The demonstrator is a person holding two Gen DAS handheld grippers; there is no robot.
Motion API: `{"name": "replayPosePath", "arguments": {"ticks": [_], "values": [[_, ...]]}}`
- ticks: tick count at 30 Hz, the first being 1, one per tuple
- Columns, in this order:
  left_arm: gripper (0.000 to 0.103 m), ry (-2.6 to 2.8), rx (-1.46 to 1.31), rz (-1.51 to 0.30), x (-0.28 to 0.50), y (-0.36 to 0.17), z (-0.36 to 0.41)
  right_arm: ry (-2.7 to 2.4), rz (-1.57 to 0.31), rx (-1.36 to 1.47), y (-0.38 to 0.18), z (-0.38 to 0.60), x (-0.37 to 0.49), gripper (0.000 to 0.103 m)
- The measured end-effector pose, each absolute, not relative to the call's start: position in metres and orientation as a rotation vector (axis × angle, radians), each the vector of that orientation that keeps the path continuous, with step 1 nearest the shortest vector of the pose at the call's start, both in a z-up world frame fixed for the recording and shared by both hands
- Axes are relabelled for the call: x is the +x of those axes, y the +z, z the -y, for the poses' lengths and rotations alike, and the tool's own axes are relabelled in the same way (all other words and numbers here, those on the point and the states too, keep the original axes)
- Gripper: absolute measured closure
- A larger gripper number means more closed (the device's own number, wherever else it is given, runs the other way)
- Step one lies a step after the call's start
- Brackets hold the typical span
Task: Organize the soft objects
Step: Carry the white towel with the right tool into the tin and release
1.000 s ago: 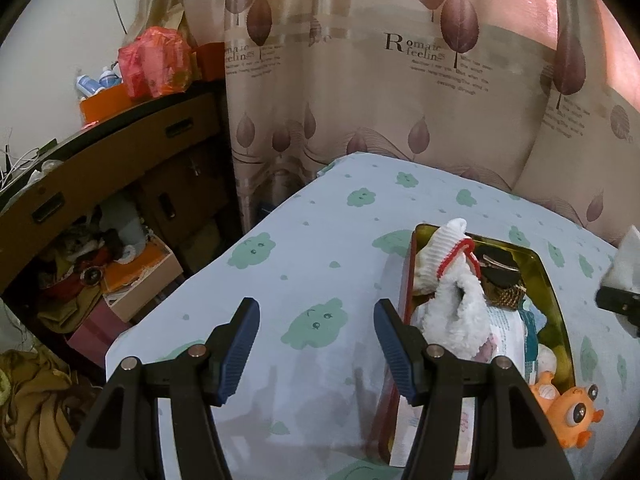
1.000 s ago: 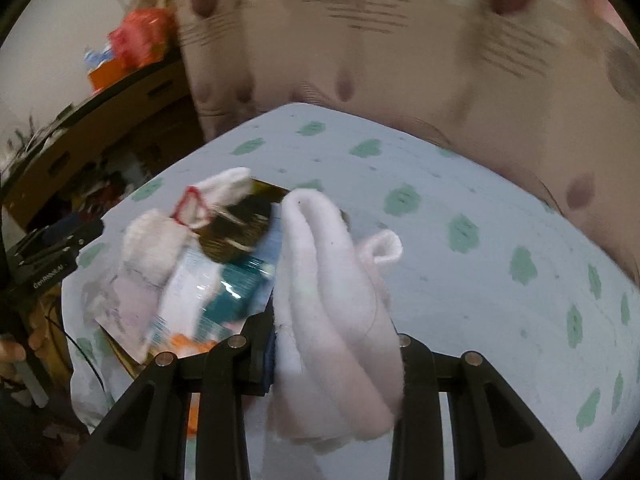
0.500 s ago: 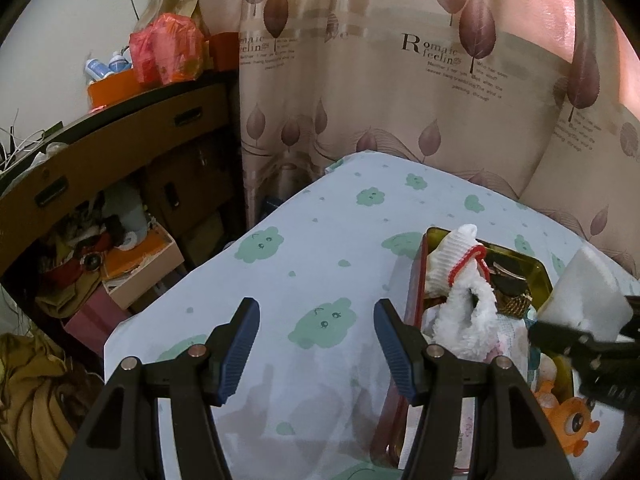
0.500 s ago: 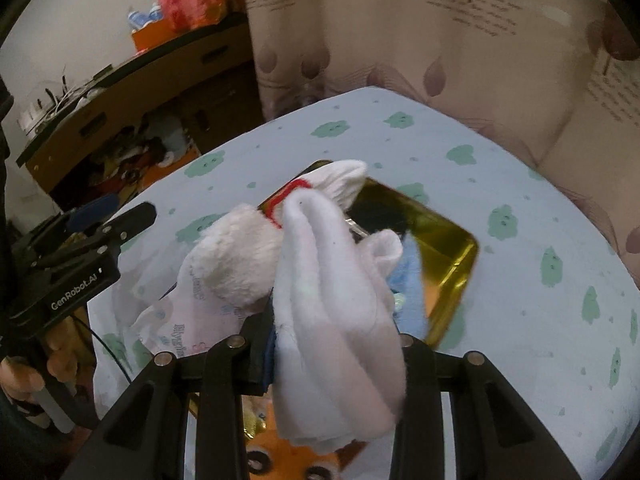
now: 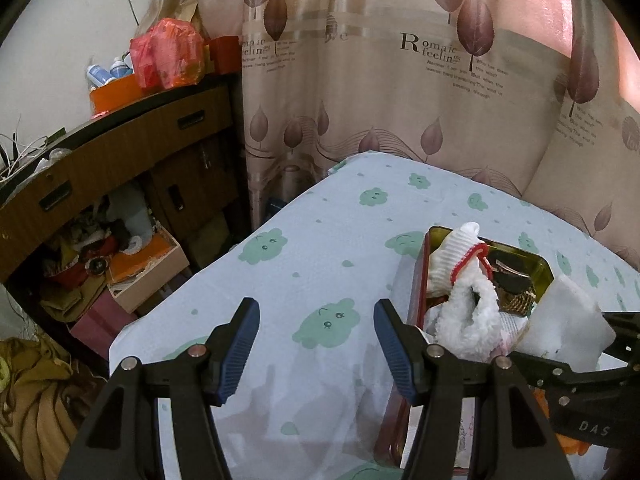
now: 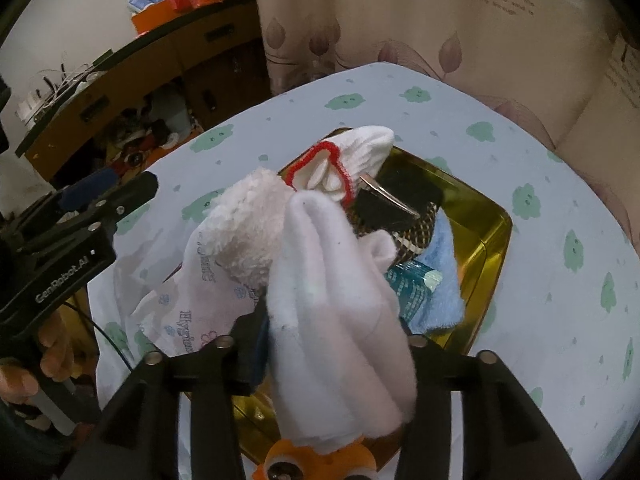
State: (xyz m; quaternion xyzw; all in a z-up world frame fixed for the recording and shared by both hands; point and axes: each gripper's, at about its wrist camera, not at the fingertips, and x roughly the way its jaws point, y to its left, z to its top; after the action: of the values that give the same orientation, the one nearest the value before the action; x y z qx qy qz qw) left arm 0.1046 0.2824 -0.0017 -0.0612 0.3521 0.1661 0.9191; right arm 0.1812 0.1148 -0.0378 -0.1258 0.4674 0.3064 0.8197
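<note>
A leaf-print curtain (image 5: pixel 400 80) printed with lettering hangs behind the bed. Left of it stands a wooden dresser (image 5: pixel 116 152); on top sit an orange box (image 5: pixel 114 94) and a red plastic bag (image 5: pixel 168 54). Cluttered boxes (image 5: pixel 148 268) lie below.

A beige curtain (image 5: pixel 400 80) printed with brown leaves and lettering hangs across the far side; at its far right edge pinkish light shows through. Near it lies a bed sheet (image 5: pixel 320 260), pale blue with green cloud faces. To the left stands a wooden cabinet (image 5: pixel 120 152) with dark drawer handles against a white wall (image 5: pixel 52 40). On its top sit an orange box (image 5: pixel 116 94), a red plastic bag (image 5: pixel 168 54) and bottles. Below, boxes and clutter fill the dim floor, with a mustard cloth (image 5: pixel 36 400) heaped at the near left.
</note>
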Motion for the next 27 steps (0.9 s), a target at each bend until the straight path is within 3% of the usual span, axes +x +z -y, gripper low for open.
{"name": "replayPosePath", "arguments": {"ticks": [3, 8, 12, 27], "values": [[0.042, 0.345, -0.125, -0.723, 0.103, -0.001, -0.283, 0.634, -0.989, -0.254, -0.037, -0.113, 0.182, 0.044], [0.042, 0.342, -0.116, -0.720, 0.102, 0.000, -0.280, 0.613, -0.969, -0.248, -0.034, -0.111, 0.180, 0.039], [0.042, 0.336, -0.116, -0.720, 0.100, 0.001, -0.279, 0.595, -0.950, -0.246, -0.031, -0.111, 0.178, 0.026], [0.042, 0.317, -0.102, -0.710, 0.098, 0.007, -0.267, 0.570, -0.879, -0.185, -0.017, -0.098, 0.158, 0.013]]}}
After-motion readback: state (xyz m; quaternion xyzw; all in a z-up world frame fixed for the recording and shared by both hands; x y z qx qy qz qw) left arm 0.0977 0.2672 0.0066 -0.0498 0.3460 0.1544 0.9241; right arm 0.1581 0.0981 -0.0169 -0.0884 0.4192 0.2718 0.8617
